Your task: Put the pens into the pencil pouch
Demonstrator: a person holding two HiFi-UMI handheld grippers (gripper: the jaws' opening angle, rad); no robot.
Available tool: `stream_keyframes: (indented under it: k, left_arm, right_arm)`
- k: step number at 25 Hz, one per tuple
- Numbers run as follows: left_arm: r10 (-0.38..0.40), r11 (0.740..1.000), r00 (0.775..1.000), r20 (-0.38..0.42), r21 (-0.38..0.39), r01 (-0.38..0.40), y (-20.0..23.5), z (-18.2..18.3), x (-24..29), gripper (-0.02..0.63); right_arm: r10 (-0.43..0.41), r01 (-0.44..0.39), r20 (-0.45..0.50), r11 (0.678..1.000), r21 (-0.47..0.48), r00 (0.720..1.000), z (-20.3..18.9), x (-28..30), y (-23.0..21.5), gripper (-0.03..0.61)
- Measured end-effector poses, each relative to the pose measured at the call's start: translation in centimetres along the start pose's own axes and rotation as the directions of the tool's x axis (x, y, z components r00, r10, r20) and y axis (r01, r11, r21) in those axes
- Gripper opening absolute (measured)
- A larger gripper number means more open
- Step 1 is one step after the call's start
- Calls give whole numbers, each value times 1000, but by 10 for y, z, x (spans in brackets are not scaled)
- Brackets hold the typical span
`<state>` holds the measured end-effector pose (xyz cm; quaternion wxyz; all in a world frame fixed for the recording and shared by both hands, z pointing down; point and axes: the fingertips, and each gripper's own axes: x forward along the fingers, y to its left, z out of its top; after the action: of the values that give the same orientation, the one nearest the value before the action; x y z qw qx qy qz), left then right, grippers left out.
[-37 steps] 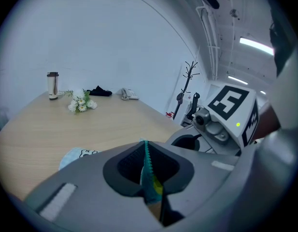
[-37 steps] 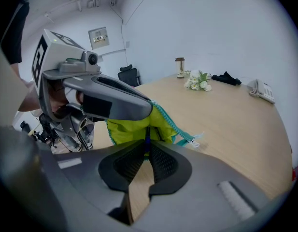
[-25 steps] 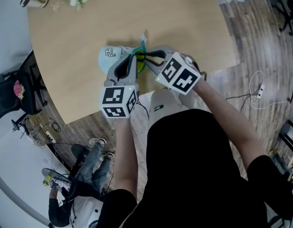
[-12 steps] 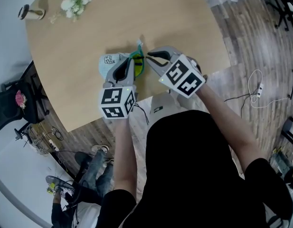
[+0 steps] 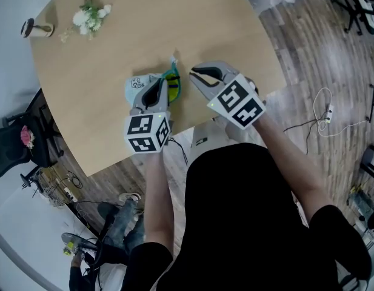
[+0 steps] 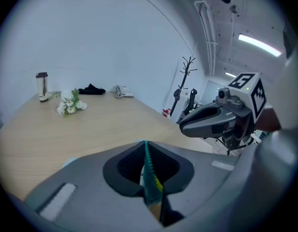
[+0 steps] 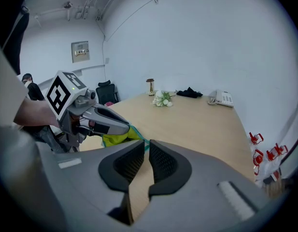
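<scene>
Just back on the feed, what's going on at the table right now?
A person holds a handheld gripper in each hand over a round wooden table. The left gripper is clamped on the teal zipper edge of a light blue fabric pencil pouch with a yellow lining, near the table's front edge. The right gripper hovers just beside it, jaws slightly apart with nothing between them. No pen shows in any view.

My head camera looks steeply down over my arms onto the table. The cameras on my left tongs and right tongs sit close behind their jaws, facing across it; both share the white flowers.
</scene>
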<state>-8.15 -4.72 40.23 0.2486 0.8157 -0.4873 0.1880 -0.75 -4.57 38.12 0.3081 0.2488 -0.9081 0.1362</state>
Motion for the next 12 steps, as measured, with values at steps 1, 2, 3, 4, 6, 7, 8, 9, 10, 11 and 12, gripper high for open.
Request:
stream_keyframes:
  k: [1,2,3,4,6,7,8,9,10,11,12]
  left_arm:
    - [-1,1000,1000,0,0,1,-1,1,0,17]
    - [-2,1000,1000,-1,0,2,-3,2,0,17]
    - [-4,1000,1000,-1,1,4,-4,3,0,17]
    - [-5,1000,1000,-1,2,5,-5,3,0,17]
    - [-5,1000,1000,1,4,5,-5,5,0,17]
    - [-4,1000,1000,1,5,4,-5,5,0,17]
    - [-2,1000,1000,2,5,2,-5,6,-1,17]
    - [0,1000,1000,4,5,0,-5,7,-2,17]
    - [1,1000,1000,6,4,-1,-6,7,-2,17]
    - [2,1000,1000,8,2,-2,-5,8,-3,17]
    - [4,1000,1000,8,0,-4,-5,8,-4,17]
  right_arm:
    - [-7,7,4,1000,5,1000,0,-3,-2,40]
    - [-14,14,10,1000,13,1000,-1,-7,-4,40]
    - [-21,20,15,1000,21,1000,0,-10,-5,40]
    - [-27,27,22,999,30,999,0,-13,-7,40]
    - [-43,41,34,998,41,998,1,-18,-10,40]
    - [-51,49,40,998,46,998,1,-20,-12,40]
    - [-59,57,46,997,52,997,0,-23,-13,38]
    - [-68,65,51,996,57,996,0,-25,-15,38]
    - [-76,73,55,995,62,996,0,-28,-17,38]
    - [-83,79,60,995,68,995,0,-30,-18,38]
    - [-87,83,65,994,74,994,1,-32,-19,32]
